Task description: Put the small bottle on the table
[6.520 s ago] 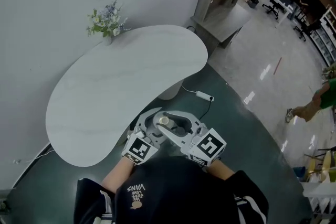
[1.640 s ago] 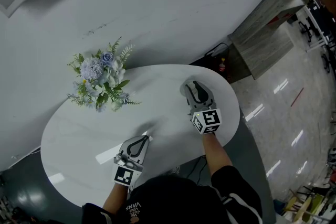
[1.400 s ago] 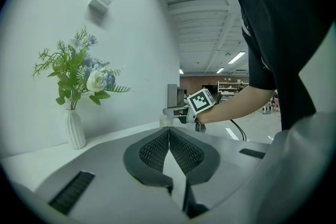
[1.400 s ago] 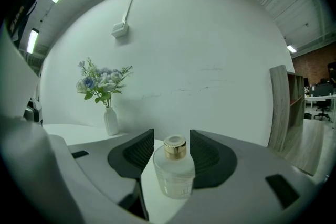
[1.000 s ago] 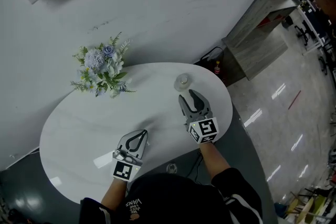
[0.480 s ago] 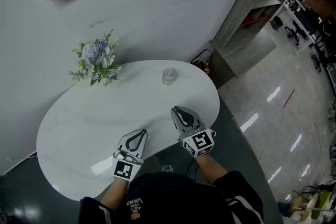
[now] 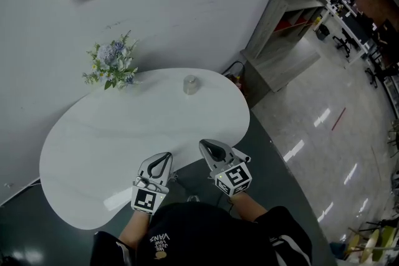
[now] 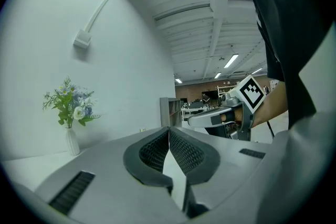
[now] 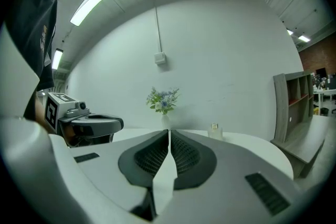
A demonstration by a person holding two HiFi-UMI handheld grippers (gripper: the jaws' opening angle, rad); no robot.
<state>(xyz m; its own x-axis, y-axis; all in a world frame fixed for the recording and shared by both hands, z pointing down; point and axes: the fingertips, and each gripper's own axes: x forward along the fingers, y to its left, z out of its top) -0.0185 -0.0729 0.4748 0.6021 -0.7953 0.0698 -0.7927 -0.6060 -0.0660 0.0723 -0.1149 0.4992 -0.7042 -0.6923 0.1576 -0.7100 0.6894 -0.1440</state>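
Fingers (image 8: 155, 152) of the left gripper (image 7: 166, 156) are pressed together, holding nothing. Those of the right gripper (image 7: 204, 145) have just been closing, empty too. The bottle (image 7: 191, 85) stands upright near the tabletop's (image 7: 112, 134) far edge, well apart from both, so the job looks done.

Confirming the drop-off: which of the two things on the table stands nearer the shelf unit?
The small bottle, short and clear. The vase of flowers stands further left on the table, away from that unit.
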